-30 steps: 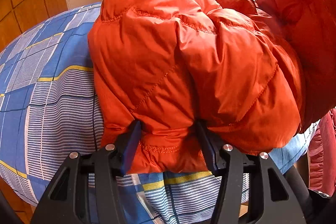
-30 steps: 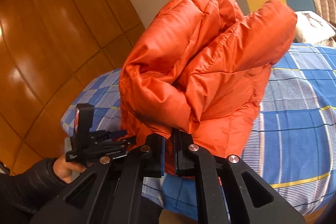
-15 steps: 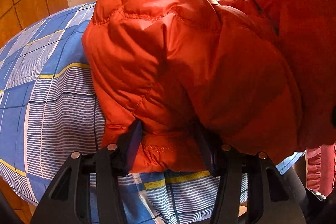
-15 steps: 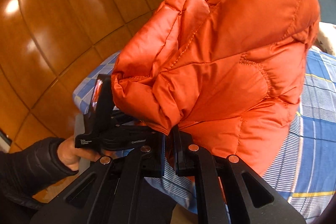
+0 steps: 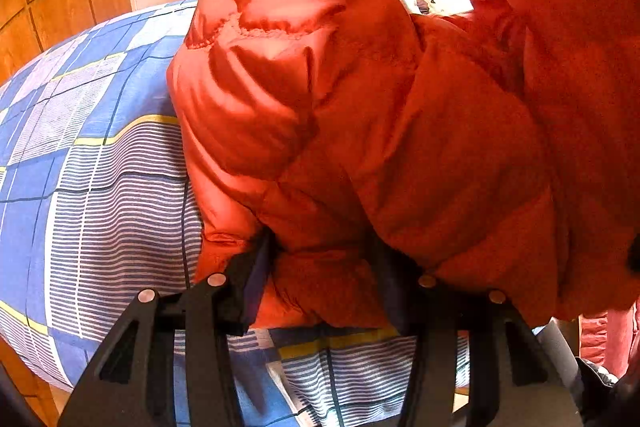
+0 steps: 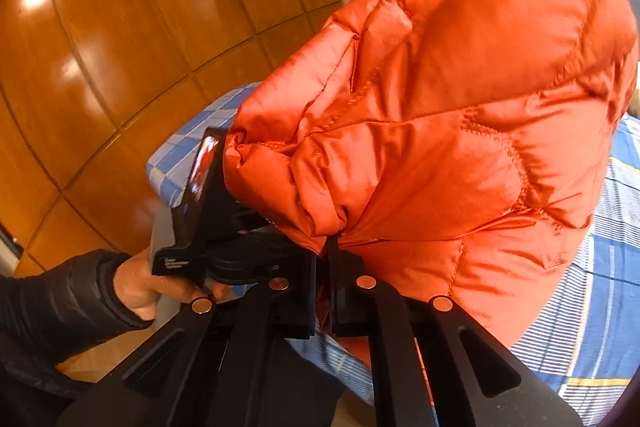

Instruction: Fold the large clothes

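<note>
So your orange puffer jacket (image 5: 400,147) is bunching up over the near edge of the bed (image 5: 100,187), part of it resting on the blue plaid sheet, part of it hanging up in the air. The lifted flap (image 6: 500,87) is sitting above and forward of your right tool (image 6: 324,267), while the lower hem is sitting right at the left tool (image 5: 320,267), so the left one's nearer the part that's on the bed. Right tool is pinching nearly shut on a thin bit of fabric, raised and tilting over the bundle. Left tool is standing fairly wide with a fat wad of hem filling the gap, low and level. Your left hand (image 6: 152,287) is gripping its handle just beside the right one.
</note>
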